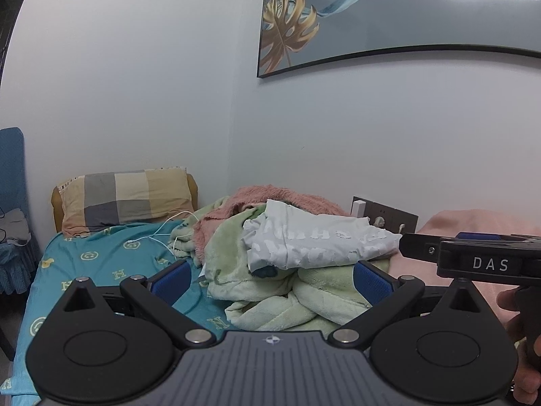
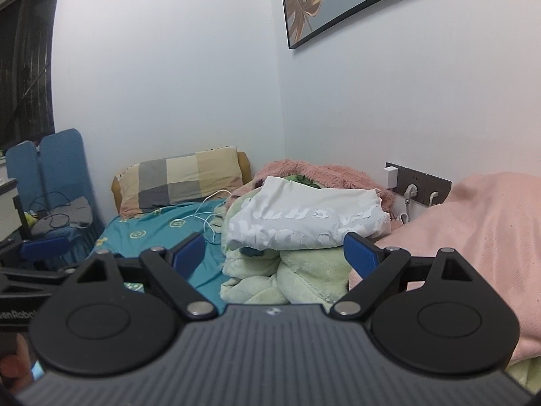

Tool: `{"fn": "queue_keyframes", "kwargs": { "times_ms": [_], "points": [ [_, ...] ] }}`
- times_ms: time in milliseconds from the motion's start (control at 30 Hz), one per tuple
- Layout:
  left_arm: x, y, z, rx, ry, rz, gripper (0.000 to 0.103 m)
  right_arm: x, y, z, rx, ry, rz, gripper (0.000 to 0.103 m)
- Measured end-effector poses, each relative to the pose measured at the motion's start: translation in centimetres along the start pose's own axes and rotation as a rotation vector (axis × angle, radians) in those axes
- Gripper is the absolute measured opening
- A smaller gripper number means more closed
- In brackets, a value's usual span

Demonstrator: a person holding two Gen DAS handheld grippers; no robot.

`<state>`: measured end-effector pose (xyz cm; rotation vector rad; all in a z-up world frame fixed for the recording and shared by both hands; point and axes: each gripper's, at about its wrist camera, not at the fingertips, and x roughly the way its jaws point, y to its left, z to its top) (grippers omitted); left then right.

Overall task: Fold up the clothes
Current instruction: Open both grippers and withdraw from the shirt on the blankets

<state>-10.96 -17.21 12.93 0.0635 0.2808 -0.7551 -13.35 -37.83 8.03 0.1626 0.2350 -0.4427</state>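
A crumpled white T-shirt with peeling print (image 1: 314, 240) (image 2: 304, 220) lies on top of a heap of pale green fleece (image 1: 270, 291) (image 2: 287, 277) and pink fluffy blanket (image 1: 270, 196) (image 2: 321, 169) on the bed. My left gripper (image 1: 272, 279) is open and empty, held above the bed short of the heap. My right gripper (image 2: 272, 255) is open and empty, also short of the heap. The right gripper's body shows at the right of the left wrist view (image 1: 473, 257).
The bed has a teal patterned sheet (image 1: 101, 264) (image 2: 152, 230) and a checked pillow (image 1: 128, 199) (image 2: 179, 179) at its head. A white cable (image 1: 159, 233) lies on the sheet. A pink blanket (image 2: 473, 230) lies right. Wall sockets (image 2: 419, 182) with plugs, a blue chair (image 2: 57, 182).
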Motion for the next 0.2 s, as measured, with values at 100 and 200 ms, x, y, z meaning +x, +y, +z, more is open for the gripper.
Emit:
{"fn": "queue_keyframes", "kwargs": {
  "times_ms": [100,200],
  "points": [
    [-0.15,0.37,0.02,-0.007,-0.001,0.002,0.103,-0.17,0.25,0.02,-0.010,-0.006,-0.006,0.090],
    [-0.35,0.61,0.09,-0.012,0.000,0.000,0.103,-0.40,0.36,0.07,-0.010,-0.011,-0.008,0.090]
  ]
}}
